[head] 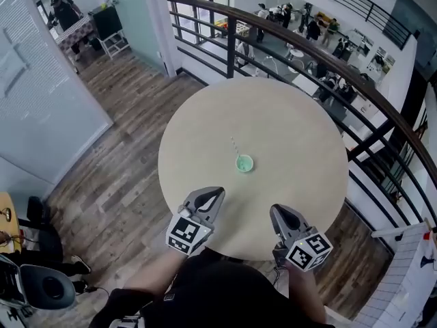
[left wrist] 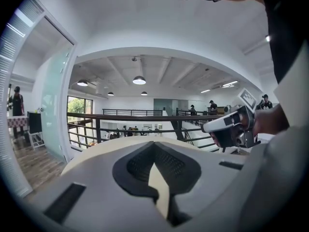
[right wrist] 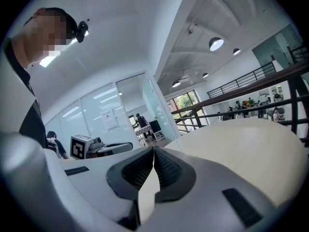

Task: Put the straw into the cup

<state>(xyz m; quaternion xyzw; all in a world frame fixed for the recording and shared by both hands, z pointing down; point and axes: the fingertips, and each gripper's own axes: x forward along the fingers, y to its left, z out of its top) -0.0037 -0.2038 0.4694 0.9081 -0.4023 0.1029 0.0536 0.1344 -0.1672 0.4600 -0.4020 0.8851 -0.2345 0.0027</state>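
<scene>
A small green cup [head: 244,163] stands near the middle of the round beige table [head: 205,135]. A thin white straw [head: 234,147] slants up and to the left from its mouth, with its lower end at the cup. Both grippers hang over the table's near edge, well short of the cup. My left gripper [head: 218,192] is shut with nothing between its jaws, and so is my right gripper [head: 276,211]. The left gripper view shows its jaws [left wrist: 154,145] pressed together, with the right gripper [left wrist: 231,125] off to the right. The right gripper view shows shut jaws [right wrist: 153,151] and the left gripper [right wrist: 96,148].
A dark metal railing [head: 293,43] curves round the table's far and right sides, above a lower floor with people. Wooden flooring [head: 116,183] and a glass wall [head: 41,94] lie to the left. An office chair [head: 41,285] stands at lower left.
</scene>
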